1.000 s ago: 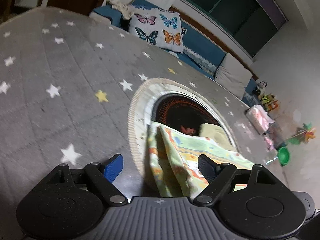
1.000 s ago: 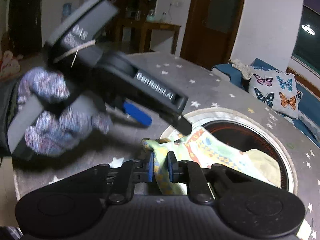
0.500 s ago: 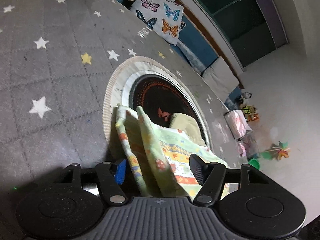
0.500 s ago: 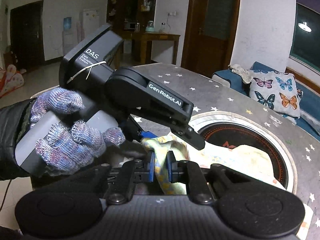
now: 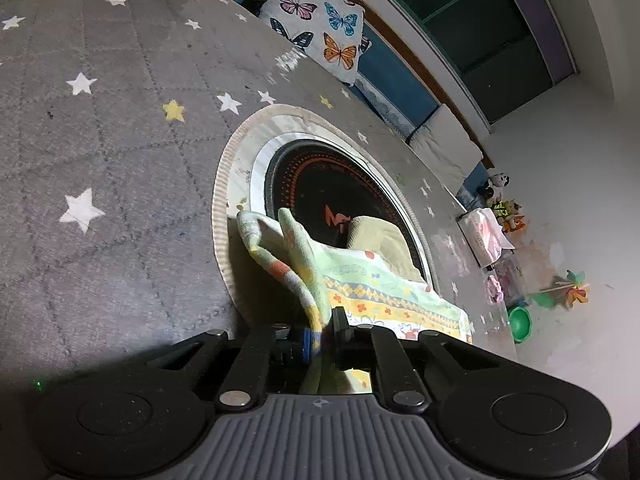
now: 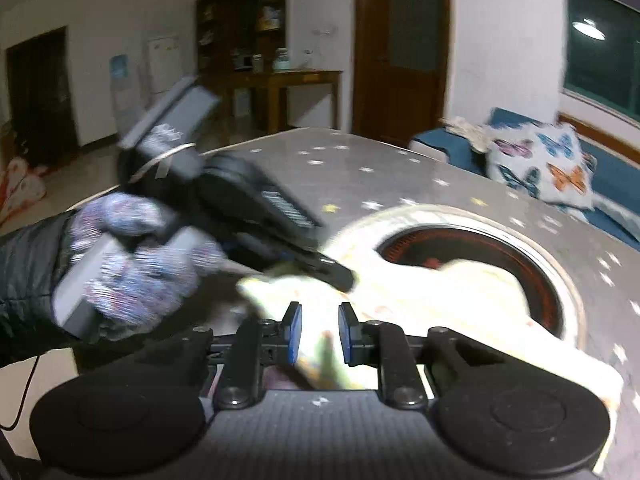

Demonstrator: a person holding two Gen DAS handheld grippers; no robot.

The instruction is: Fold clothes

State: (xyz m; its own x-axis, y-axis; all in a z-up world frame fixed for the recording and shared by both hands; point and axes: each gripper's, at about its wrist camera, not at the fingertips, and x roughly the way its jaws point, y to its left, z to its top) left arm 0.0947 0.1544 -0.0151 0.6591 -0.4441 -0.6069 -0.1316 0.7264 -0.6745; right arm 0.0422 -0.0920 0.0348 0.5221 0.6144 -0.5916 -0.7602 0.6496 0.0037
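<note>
My left gripper point(image 5: 320, 336) is closing on the near edge of the patterned garment point(image 5: 376, 292), and the cloth sits pinched between the blue pad and the black one. It runs forward from those fingers in a raised ridge and spreads over the round heater plate point(image 5: 320, 184) set in the star-print table cover point(image 5: 100, 140).

My right gripper point(image 6: 319, 334) is opening. There's a clear gap between its blue pads point(image 6: 295, 332), and a loose strip of the same cloth lies in that gap with nothing pressing it.

That's the risk. With only my left fingers holding, the corner on the right side can drop and sag, and the fold line goes crooked. If my right fingers pull away with the strip snagged on a pad, they drag the cloth sideways and bunch it.

My gloved left hand point(image 6: 136, 256) is just ahead and to the left of my right fingers, very near. The two tools could knock together here.

My left pinch takes only a thin edge, so a sharp tug could slip it free.
</note>
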